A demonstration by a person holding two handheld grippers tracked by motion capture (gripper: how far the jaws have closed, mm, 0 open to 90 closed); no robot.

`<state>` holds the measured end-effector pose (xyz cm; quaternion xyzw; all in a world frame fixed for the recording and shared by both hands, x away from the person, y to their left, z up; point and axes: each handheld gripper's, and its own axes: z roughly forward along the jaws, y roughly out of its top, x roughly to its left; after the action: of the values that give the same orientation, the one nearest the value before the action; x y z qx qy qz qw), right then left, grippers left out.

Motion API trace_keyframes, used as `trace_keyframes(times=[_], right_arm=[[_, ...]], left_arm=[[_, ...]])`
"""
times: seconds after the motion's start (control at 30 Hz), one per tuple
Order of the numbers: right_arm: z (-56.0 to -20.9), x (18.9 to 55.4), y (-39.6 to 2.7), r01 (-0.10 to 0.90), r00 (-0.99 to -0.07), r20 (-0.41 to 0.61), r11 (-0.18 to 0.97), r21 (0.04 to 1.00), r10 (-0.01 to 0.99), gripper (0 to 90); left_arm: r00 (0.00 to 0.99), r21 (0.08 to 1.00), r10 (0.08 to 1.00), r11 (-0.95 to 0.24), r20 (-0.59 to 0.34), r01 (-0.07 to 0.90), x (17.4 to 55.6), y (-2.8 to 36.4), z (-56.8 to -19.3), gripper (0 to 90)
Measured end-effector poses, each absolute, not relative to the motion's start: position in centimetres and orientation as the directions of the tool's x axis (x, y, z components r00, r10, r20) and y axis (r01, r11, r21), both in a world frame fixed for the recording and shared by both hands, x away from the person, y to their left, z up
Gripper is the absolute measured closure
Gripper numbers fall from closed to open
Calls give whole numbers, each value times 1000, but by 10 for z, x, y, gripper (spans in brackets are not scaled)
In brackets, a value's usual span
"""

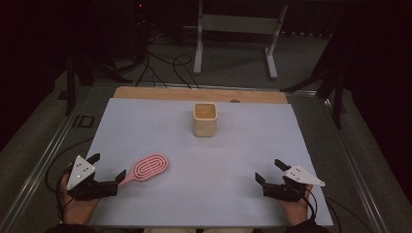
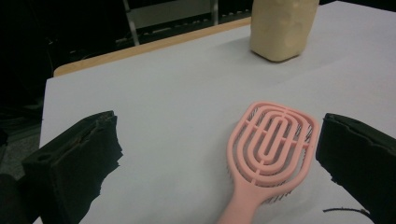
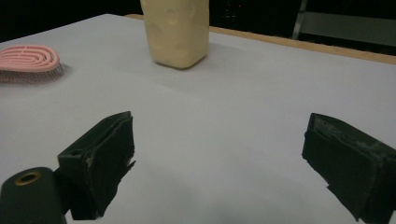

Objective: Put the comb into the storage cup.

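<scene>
Both tongs rest wide apart near the counter's lower edge.
The left tongs (image 1: 108,167), gaping and empty, sit at lower left with the pink brush (image 1: 148,168) lying flat just beside them; the right tongs (image 1: 270,171) gape at lower right, and the cream cup (image 1: 204,119) stands upper centre.

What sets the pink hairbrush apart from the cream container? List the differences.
The pink hairbrush lies flat; the cream container stands upright. The hairbrush is a slotted oval with a handle; the container is a solid-walled, open-topped box. The hairbrush sits by the left gripper; the container sits farther back. Both rest on the white table sheet.
</scene>
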<state>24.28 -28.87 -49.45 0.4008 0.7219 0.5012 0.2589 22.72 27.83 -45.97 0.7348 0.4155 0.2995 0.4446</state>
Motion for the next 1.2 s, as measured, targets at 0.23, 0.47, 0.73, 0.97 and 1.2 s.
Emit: trace_keyframes(times=[0.23,0.47,0.73,0.97,1.2], right_arm=[[-495,243,-290,319,-535,41,157,935,844,88],[-495,243,-291,322,-531,43,154,934,846,88],[-495,243,-291,323,-530,45,153,934,847,88],[-495,243,-291,325,-530,45,154,933,847,88],[-495,243,-291,327,-530,47,153,933,847,88]], left_arm=[[491,886,868,-286,78,364,231,281,-460,1],[518,870,851,-318,87,377,236,279,-458,1],[553,841,828,-364,96,399,245,274,-461,1],[584,819,806,-398,98,413,252,272,-463,1],[613,798,785,-426,91,427,257,267,-464,2]])
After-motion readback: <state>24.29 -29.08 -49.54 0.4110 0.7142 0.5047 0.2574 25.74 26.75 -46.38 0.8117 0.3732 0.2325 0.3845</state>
